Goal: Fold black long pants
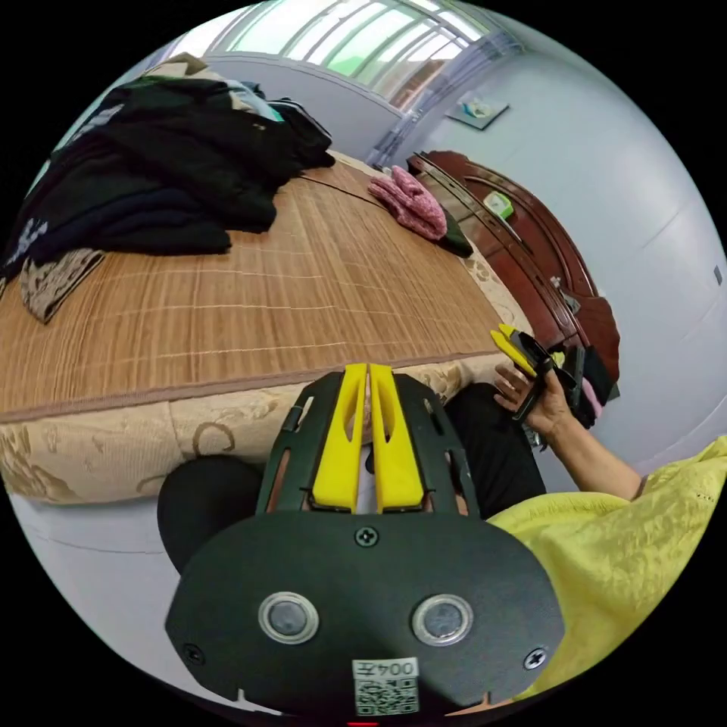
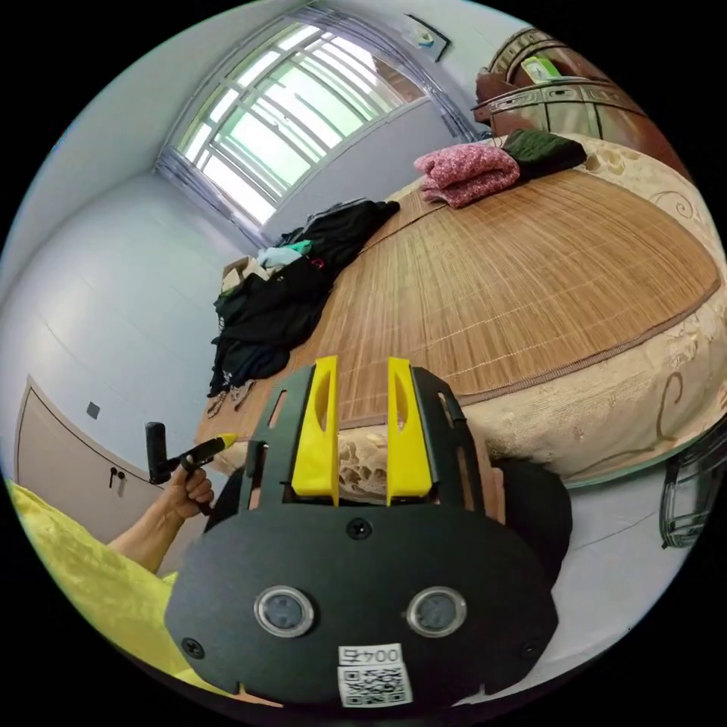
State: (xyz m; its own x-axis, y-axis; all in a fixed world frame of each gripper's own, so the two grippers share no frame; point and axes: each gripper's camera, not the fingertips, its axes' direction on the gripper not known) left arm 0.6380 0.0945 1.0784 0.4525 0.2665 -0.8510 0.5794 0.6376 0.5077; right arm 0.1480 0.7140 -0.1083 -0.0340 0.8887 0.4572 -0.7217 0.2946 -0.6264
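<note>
Bed [image 1: 98, 454], covered by a bamboo mat [image 1: 288, 288], lies ahead of both grippers. Heap of dark clothes [image 1: 151, 159] sits at the far corner by the window; the black long pants are presumably within it, not separable by eye. Heap lies well apart, on the left hand's side. Left gripper [image 1: 367, 379]: jaws closed, empty. Right gripper [image 2: 362, 371]: jaws narrowly parted, empty.

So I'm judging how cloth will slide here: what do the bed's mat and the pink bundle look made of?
The mat looks like woven bamboo or reed: thin tan slats in parallel rows, a smooth matte face and a cloth-bound edge. Likely slick, though that is a guess. The pink bundle looks like a thick knit, perhaps wool or acrylic: it has a mottled, nubby surface and soft rounded folds.
</note>
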